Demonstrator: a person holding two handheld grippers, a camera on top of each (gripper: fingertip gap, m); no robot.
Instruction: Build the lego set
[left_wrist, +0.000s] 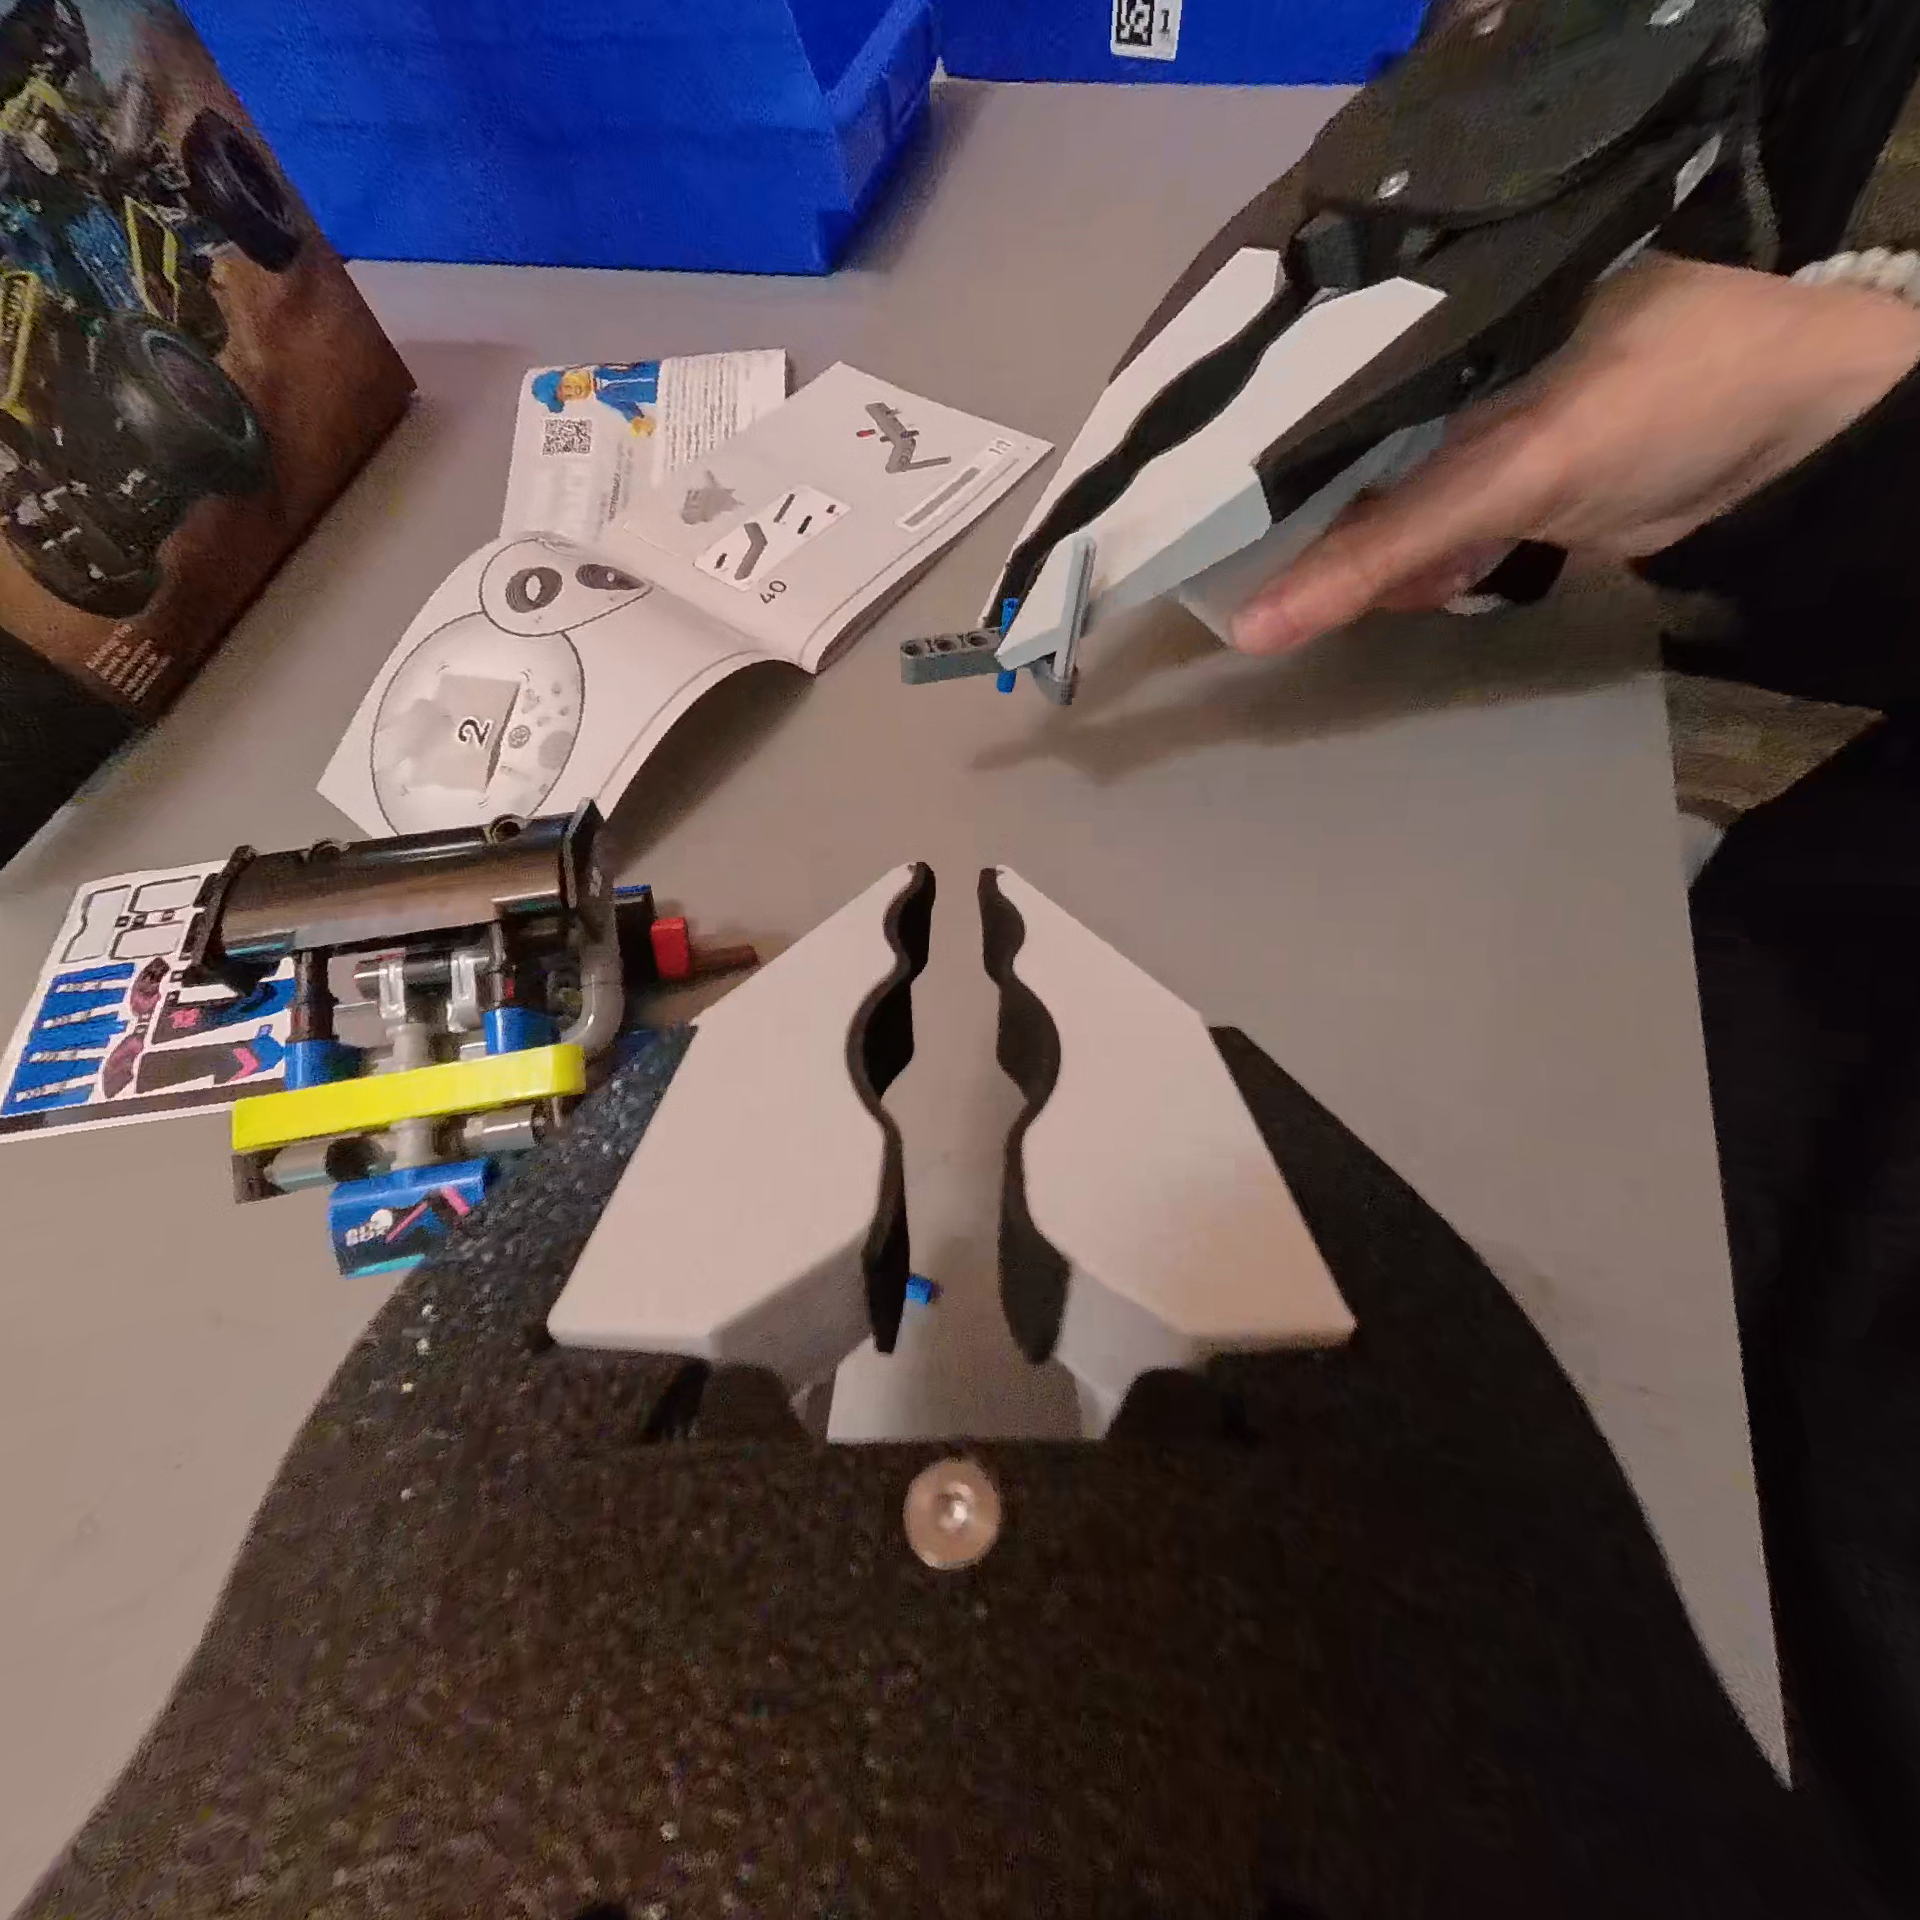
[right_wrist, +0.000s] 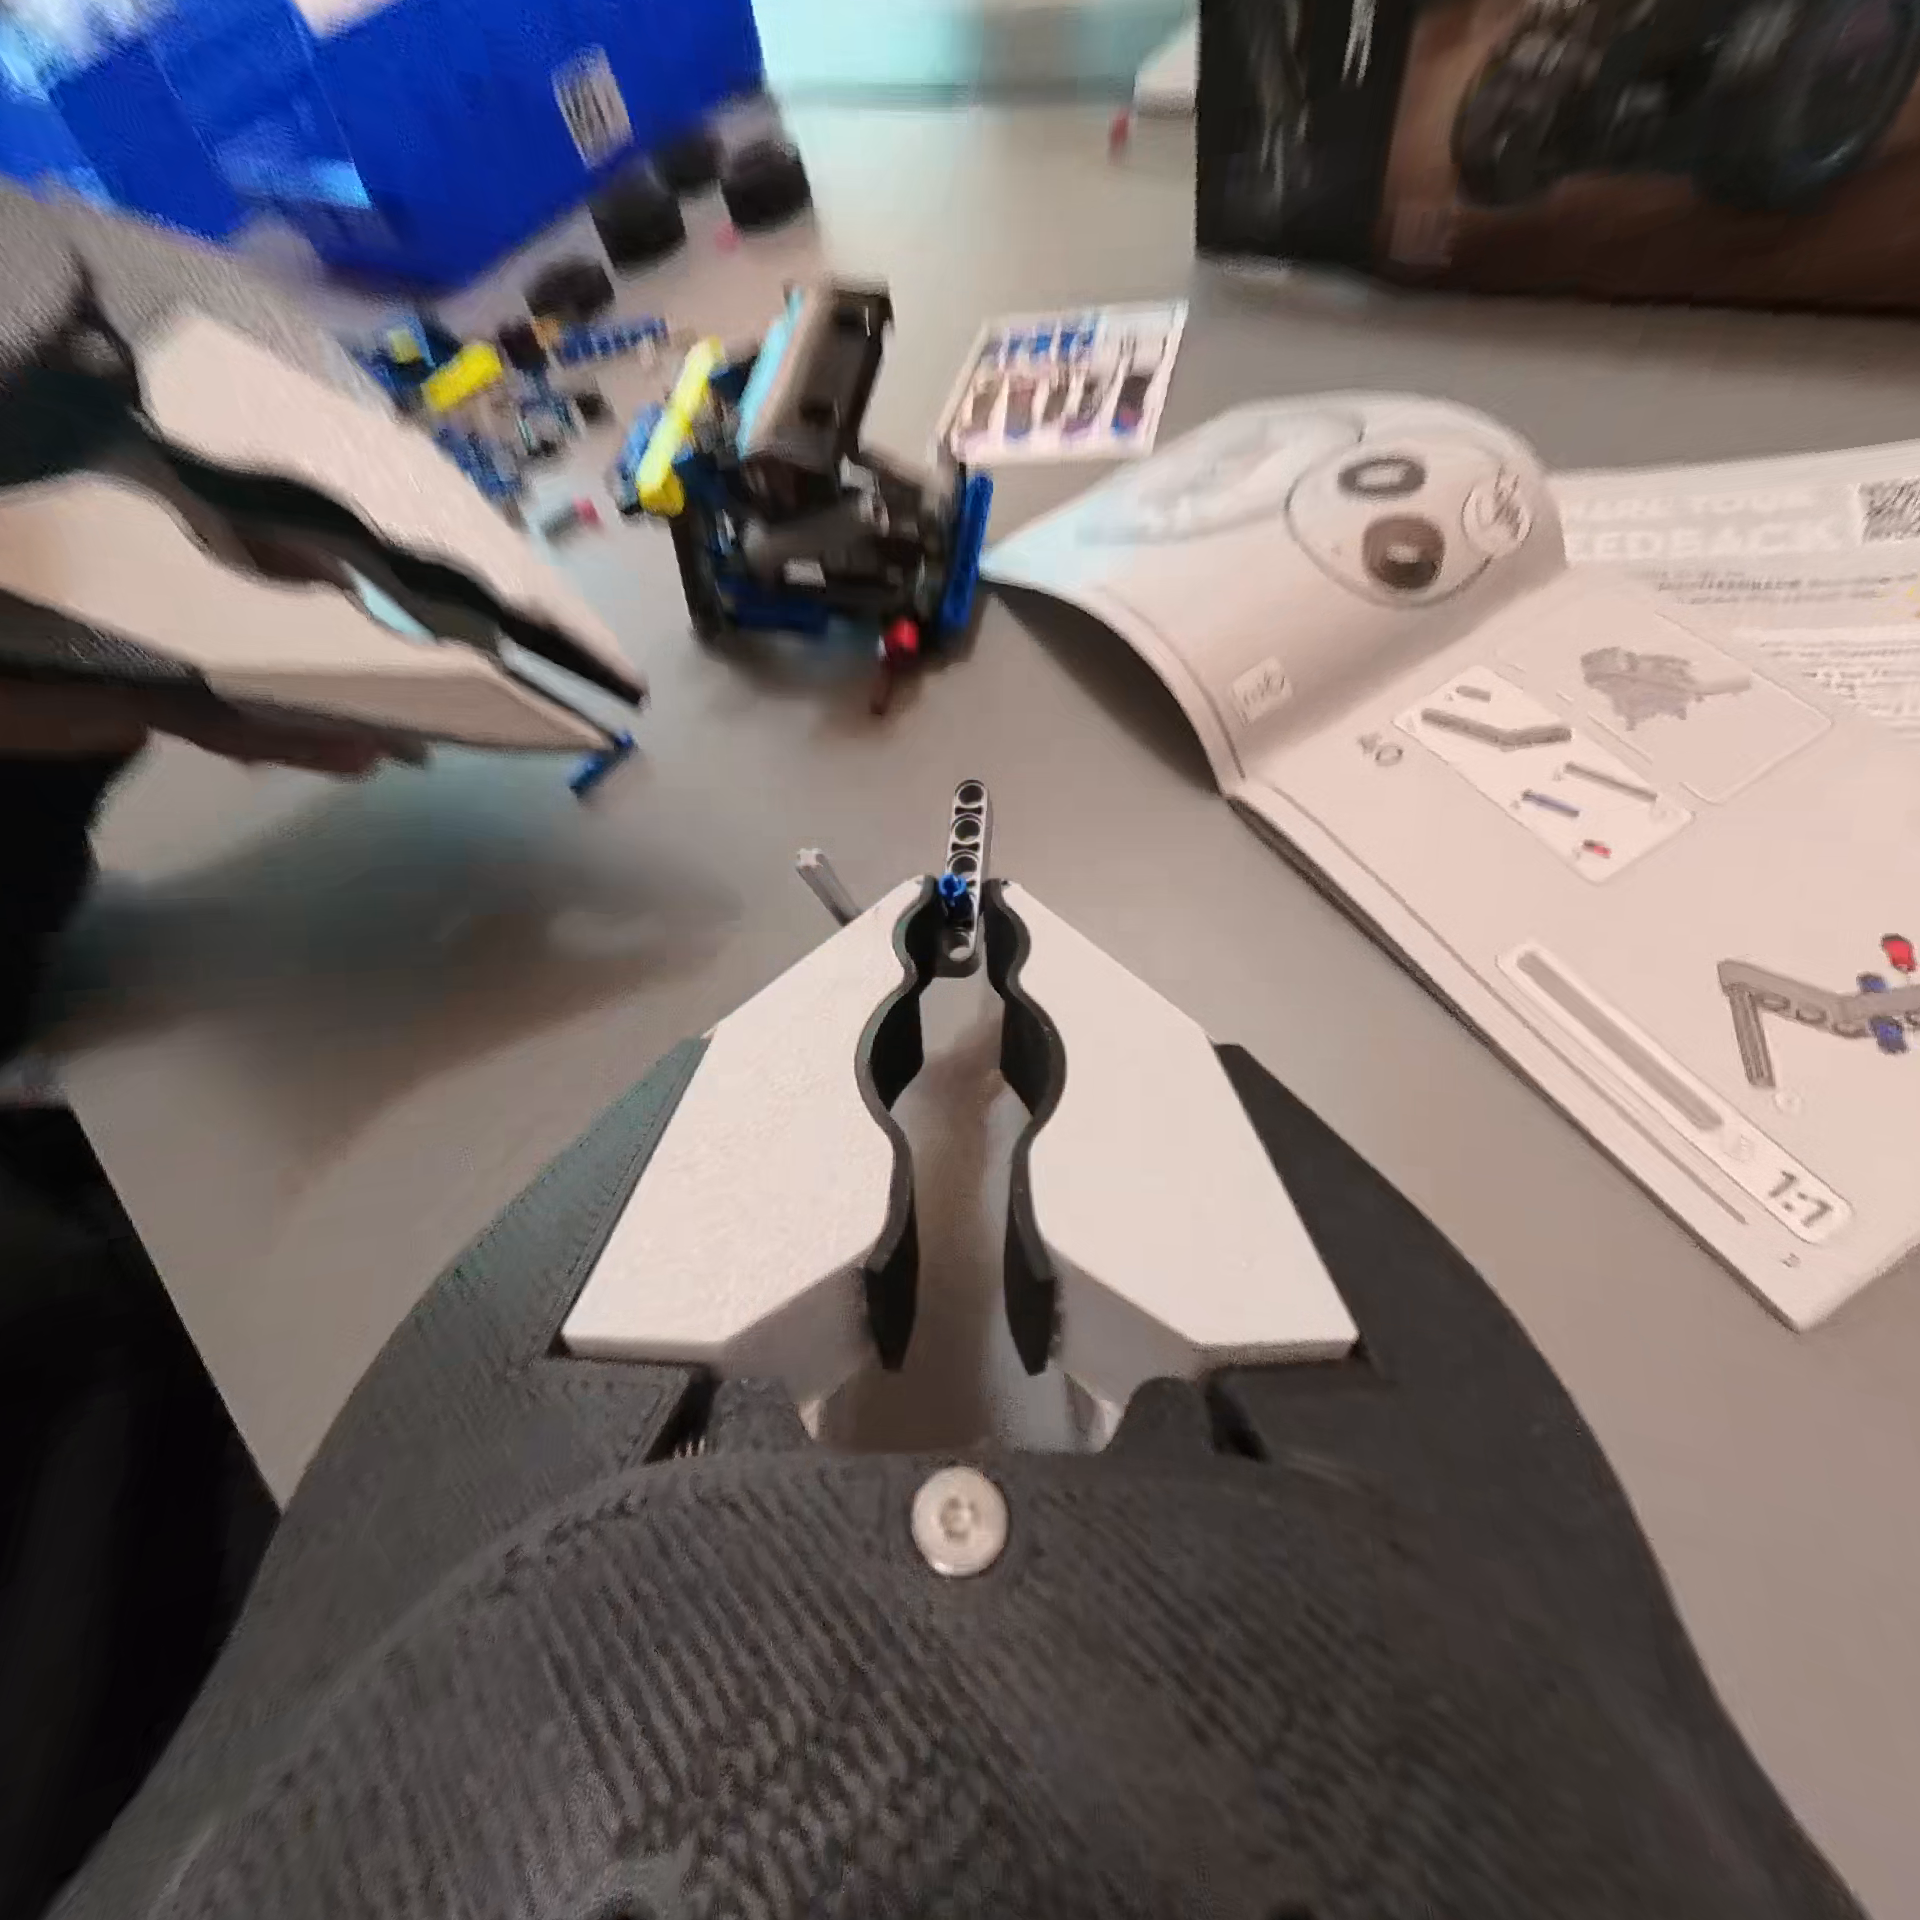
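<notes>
Right gripper (right_wrist: 957, 902) jaws pinch a dark grey holed plastic beam (right_wrist: 966, 831) at centre frame; left gripper (left_wrist: 956, 878) jaws slightly spread above the grey tabletop (left_wrist: 1299, 831)

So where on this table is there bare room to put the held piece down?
Bare grey table lies between the open instruction booklet, the right hand-held gripper and the left hand-held gripper. It is crowded around the partly built model, sticker sheet and loose parts by the blue bins.

Print on booklet (left_wrist: 727, 540); sticker sheet (left_wrist: 94, 997)
</notes>
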